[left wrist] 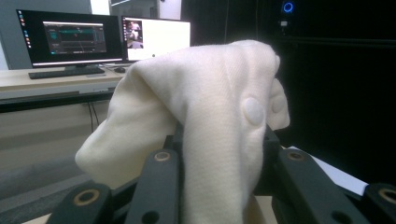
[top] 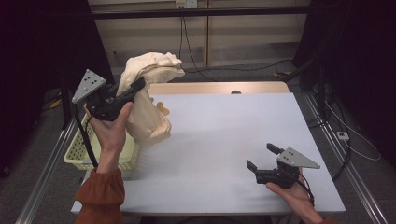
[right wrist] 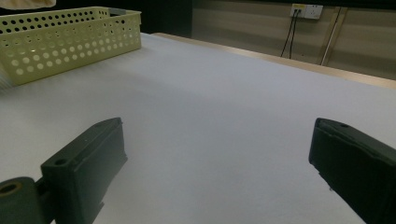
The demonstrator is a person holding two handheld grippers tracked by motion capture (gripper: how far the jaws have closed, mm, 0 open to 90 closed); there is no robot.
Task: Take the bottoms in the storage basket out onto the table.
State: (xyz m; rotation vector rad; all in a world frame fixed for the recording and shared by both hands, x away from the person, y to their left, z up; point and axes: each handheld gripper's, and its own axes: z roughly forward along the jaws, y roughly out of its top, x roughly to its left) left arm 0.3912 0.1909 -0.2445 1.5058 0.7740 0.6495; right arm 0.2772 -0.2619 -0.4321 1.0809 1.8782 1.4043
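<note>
A cream knitted garment (top: 145,93) hangs in the air over the table's left side, above the yellow basket (top: 79,151). My left gripper (top: 139,85) is shut on its upper folds and holds it raised. In the left gripper view the cream garment (left wrist: 205,116) drapes over and between the black jaws, and a round button (left wrist: 253,111) shows on it. My right gripper (top: 264,156) rests low near the table's front right, held by a hand, open with nothing between its fingers. In the right gripper view its gripper (right wrist: 219,154) shows two jaws standing far apart over bare white table.
The yellow perforated basket (right wrist: 70,39) stands at the table's left edge. The white table top (top: 224,135) spreads between the two hands. Monitors (left wrist: 70,39) and a keyboard sit on a desk beyond. Cables run over the floor behind and to the right of the table.
</note>
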